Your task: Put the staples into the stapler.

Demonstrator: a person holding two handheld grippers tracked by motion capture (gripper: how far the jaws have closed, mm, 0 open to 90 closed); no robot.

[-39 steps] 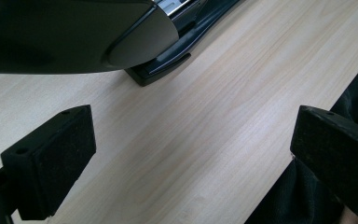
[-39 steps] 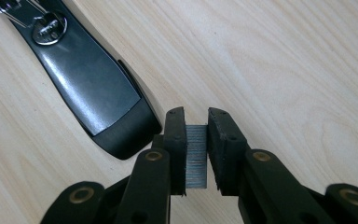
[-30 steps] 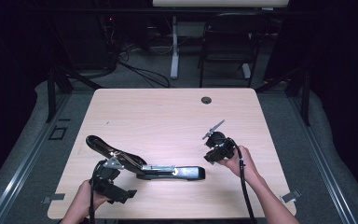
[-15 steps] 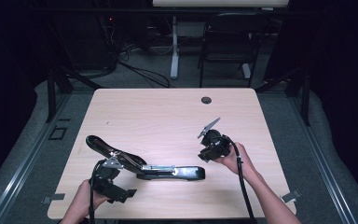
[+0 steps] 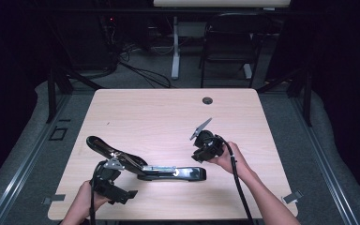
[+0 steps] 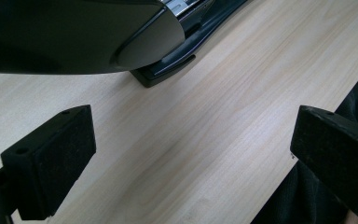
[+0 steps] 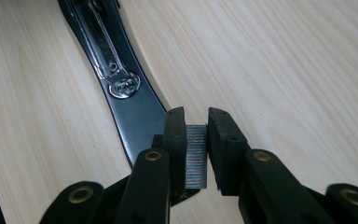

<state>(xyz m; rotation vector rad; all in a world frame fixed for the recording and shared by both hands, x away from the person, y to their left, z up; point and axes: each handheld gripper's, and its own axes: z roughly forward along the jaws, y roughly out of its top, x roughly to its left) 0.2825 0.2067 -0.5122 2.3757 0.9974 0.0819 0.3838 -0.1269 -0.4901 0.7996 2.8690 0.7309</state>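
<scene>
In the right gripper view, the right gripper (image 7: 196, 144) has its jaws drawn narrow on a strip of staples (image 7: 196, 156), the block pinched edge-up between the pads. Just beyond the fingertips, towards eleven o'clock, lies the open stapler (image 7: 121, 79), its long axis running from the jaws up to eleven, with the bright magazine channel facing up. That line is what the loading move turns on: I judge the strip must be turned along the channel before it goes down. In the high view the stapler (image 5: 168, 171) lies at eight o'clock from the right gripper (image 5: 205, 145), base along the near table (image 5: 168, 112) edge, lid swung up towards ten. The left gripper (image 5: 110, 180) stands wide open and empty beside the hinge, so the right hand is the one placed to load.
</scene>
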